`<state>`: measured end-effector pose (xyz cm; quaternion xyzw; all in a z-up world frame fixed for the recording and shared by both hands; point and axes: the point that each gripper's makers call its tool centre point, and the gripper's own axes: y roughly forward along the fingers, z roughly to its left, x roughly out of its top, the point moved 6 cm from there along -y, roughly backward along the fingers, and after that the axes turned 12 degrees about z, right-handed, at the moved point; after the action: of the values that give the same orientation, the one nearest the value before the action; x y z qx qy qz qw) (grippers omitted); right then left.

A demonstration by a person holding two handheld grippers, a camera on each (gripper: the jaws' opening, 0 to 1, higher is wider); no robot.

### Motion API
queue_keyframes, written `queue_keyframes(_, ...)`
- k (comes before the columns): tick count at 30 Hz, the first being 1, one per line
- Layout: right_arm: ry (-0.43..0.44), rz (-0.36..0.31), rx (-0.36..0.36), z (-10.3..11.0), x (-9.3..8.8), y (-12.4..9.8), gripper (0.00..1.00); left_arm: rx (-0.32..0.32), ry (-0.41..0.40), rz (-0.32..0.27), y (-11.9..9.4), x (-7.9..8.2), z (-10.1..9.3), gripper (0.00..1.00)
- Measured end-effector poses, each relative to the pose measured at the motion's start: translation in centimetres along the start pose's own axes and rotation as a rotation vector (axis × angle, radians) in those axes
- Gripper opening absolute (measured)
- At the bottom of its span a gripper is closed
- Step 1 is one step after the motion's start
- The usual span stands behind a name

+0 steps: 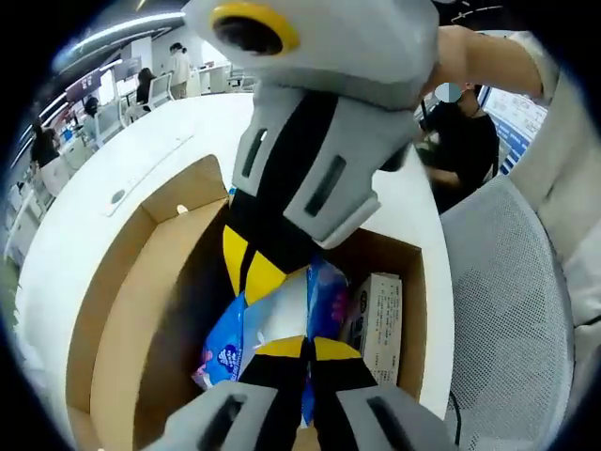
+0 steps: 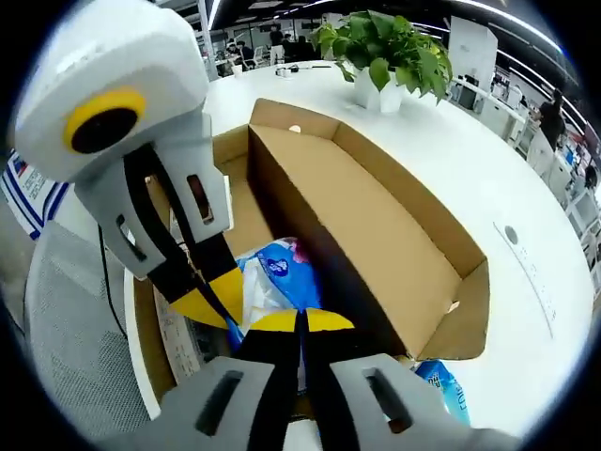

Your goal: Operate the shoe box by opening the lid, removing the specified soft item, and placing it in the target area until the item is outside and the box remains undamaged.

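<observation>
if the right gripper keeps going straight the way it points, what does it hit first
Most likely the blue tissue pack inside the open box. The right gripper looks shut, tips right at the pack, with the left gripper reaching in beside it. Depth is unclear, so contact may already exist.

This is an open-plan office. A long white table [image 2: 488, 188] curves through the room, with a potted plant [image 2: 385, 52] standing on it and a grey mesh chair [image 1: 512, 301] pulled up beside it. Behind, people [image 1: 178, 66] sit and stand at rows of desks (strip lights run overhead).
</observation>
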<state>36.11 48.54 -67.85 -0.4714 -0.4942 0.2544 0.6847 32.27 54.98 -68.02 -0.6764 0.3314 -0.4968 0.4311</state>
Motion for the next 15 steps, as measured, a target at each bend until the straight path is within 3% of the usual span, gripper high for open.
queue_keyframes(15,-0.05,-0.072,-0.018,0.9,2.0,-2.7,0.0,0.076,0.026,-0.015,-3.2,0.5,-0.2,0.0)
